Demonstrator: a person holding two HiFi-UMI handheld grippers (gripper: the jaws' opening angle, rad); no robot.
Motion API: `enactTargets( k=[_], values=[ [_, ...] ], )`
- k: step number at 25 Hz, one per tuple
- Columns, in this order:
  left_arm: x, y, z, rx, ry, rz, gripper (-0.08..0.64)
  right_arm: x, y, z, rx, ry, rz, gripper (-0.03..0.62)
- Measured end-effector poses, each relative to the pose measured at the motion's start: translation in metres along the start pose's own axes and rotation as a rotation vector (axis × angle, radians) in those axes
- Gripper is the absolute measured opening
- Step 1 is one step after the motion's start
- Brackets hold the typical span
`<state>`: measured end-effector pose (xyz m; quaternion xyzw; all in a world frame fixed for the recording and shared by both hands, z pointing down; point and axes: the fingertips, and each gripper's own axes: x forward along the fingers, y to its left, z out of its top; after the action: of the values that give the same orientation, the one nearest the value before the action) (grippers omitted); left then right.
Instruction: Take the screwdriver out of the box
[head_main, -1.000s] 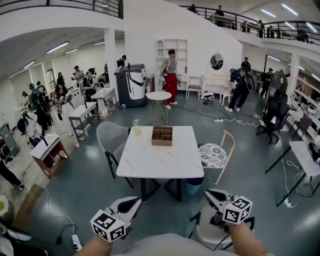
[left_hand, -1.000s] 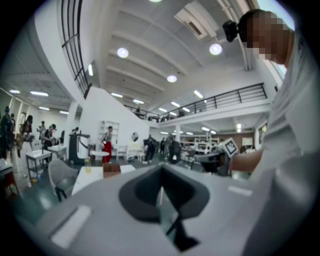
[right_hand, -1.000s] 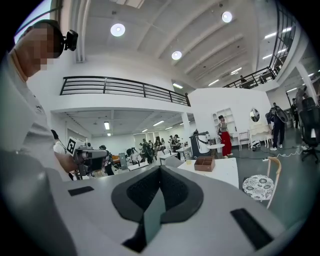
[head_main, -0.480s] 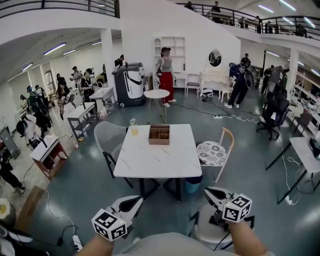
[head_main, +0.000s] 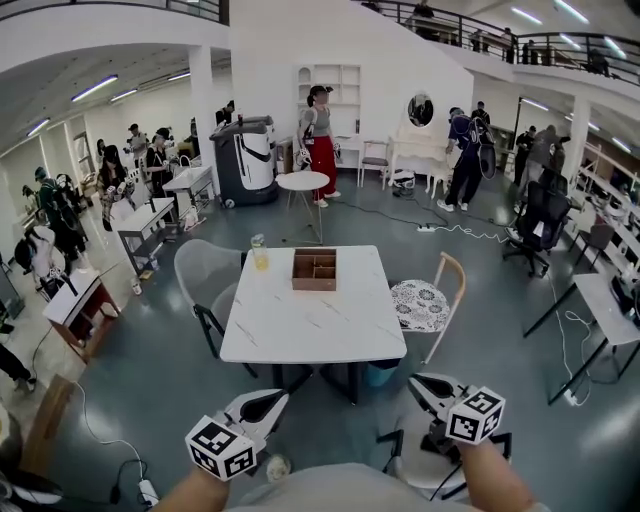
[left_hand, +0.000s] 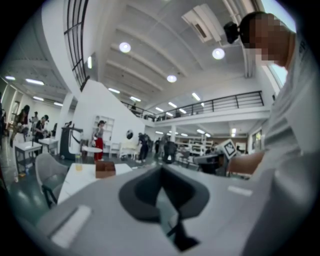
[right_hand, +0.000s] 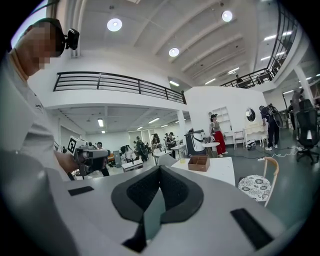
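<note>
A brown wooden box with compartments stands at the far edge of a white marble table, well ahead of me. No screwdriver shows from here; the box's inside is too small to make out. My left gripper and right gripper hang low near my body, short of the table, both shut on nothing. The left gripper view shows its shut jaws with the box far off. The right gripper view shows its shut jaws and the box beyond.
A glass of yellow drink stands at the table's far left corner. A grey chair sits left of the table, a chair with a patterned seat right of it. A round white table and several people stand behind.
The view has drifted a little forward and left, so the table and box sit slightly nearer and lower. Both grippers stay low and shut in the same places.
</note>
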<state>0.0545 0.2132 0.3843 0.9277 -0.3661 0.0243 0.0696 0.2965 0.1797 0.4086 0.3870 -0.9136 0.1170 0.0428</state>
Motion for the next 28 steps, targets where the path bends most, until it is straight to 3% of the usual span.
enactTargets(
  k=[15,28],
  values=[
    [0.045,0.214,0.037,0.008,-0.016,-0.140,0.005,0.172,-0.030,0.034,0.015,0.001,-0.159,0.008],
    [0.066,0.348,0.048,-0.028,-0.020,-0.153,0.005,0.293,-0.064,0.059,0.017,0.042,-0.220,0.008]
  ],
)
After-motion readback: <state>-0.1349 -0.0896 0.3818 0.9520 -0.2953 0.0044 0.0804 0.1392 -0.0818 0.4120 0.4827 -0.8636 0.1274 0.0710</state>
